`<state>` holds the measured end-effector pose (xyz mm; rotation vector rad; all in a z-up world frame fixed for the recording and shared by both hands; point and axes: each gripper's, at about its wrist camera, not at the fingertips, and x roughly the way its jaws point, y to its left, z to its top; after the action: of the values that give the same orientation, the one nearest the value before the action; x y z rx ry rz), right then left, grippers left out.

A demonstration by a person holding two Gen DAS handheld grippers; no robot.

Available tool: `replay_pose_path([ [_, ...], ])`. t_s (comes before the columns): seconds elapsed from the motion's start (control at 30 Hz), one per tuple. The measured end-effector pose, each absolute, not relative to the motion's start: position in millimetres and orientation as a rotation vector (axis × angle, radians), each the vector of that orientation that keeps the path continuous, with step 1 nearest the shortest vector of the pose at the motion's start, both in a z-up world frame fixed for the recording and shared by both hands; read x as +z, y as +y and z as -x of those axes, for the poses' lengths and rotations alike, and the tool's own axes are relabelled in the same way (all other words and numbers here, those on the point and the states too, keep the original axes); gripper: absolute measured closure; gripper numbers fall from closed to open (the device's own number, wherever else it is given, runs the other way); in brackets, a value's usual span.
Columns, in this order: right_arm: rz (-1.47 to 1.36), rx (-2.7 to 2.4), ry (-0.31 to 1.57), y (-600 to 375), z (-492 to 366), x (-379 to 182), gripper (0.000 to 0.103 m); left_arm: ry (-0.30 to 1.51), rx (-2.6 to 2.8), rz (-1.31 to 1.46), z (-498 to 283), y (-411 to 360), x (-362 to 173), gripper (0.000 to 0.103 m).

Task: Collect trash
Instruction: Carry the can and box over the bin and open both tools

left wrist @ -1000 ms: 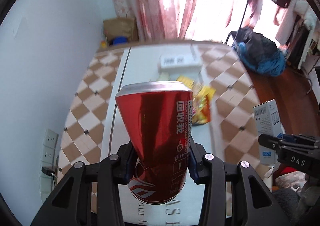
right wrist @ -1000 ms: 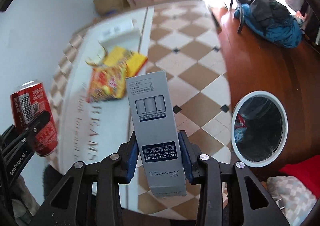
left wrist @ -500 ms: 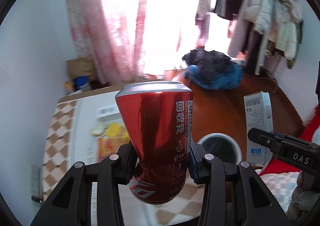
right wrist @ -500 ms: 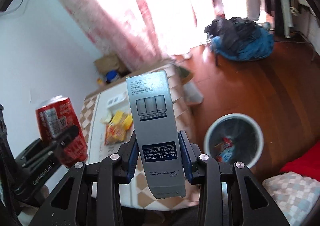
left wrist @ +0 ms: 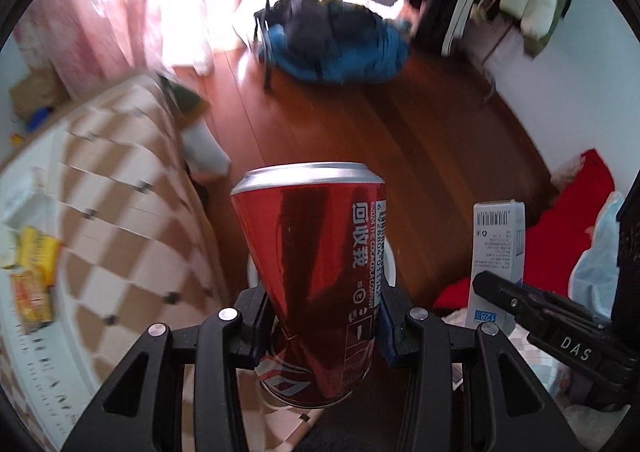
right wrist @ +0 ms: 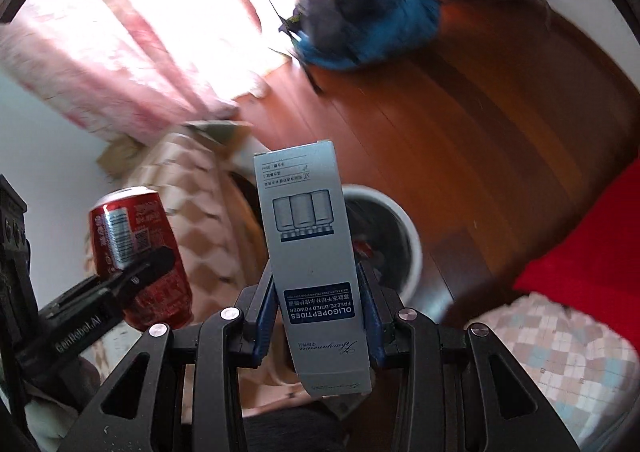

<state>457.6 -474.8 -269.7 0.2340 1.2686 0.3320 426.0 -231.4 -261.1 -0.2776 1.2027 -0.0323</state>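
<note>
Item 1. Left gripper: jaws closed against the lower sides of a red drink can, blue pads pressing it from both sides. The can stands upright between the fingers, silver rim uppermost, white Chinese characters and a barcode on its right flank. The same can appears at the left edge of the right wrist view, gripped by a black finger.

Item 2. Right gripper: jaws closed on a tall grey carton, blue pads clamping its lower half. The carton stands upright with its print upside down; a dark blue label reads "OLIGOPEPTIDES FREEZE-DRIED POWDER". In the left wrist view the carton stands to the right of the can, apart from it.

Item 3. Waste bin: round, white rim, dark liner, coloured scraps inside. It stands on the wooden floor, directly behind the carton and partly hidden by it.

Item 4. Table: checked cloth in brown and cream, at the left of the left wrist view. A yellow snack packet lies near its left edge, blurred.

Item 5. Surroundings: blue and dark bundle on the floor at the far side; pink curtain against a bright window; red fabric at the right.
</note>
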Motion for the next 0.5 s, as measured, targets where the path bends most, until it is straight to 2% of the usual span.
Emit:
replay_pose_path([
  [0.13, -0.284, 0.298, 1.372, -488, -477, -330, 0.064, 1.334, -0.060, 0.314, -454, -235, -316, 0.064],
  [0.3, -0.307, 0.281, 1.472, -484, -504, -395, 0.064, 1.432, -0.034, 0.344, -474, -237, -358, 0.063],
  [0.37, -0.304, 0.281, 1.501, -480, -510, -417, 0.063, 1.453, -0.016, 0.360, -480, -234, -369, 0.049],
  [0.4, -0.297, 0.277, 1.513, -477, -514, -426, 0.063, 1.461, -0.005, 0.365, -482, -233, -374, 0.034],
  [0.43, -0.291, 0.276, 1.529, -474, -516, -433, 0.063, 1.463, 0.006, 0.370, -481, -232, -377, 0.028],
  [0.5, -0.289, 0.273, 1.560, -468, -519, -447, 0.062, 1.470, 0.023, 0.369, -480, -230, -380, 0.026],
])
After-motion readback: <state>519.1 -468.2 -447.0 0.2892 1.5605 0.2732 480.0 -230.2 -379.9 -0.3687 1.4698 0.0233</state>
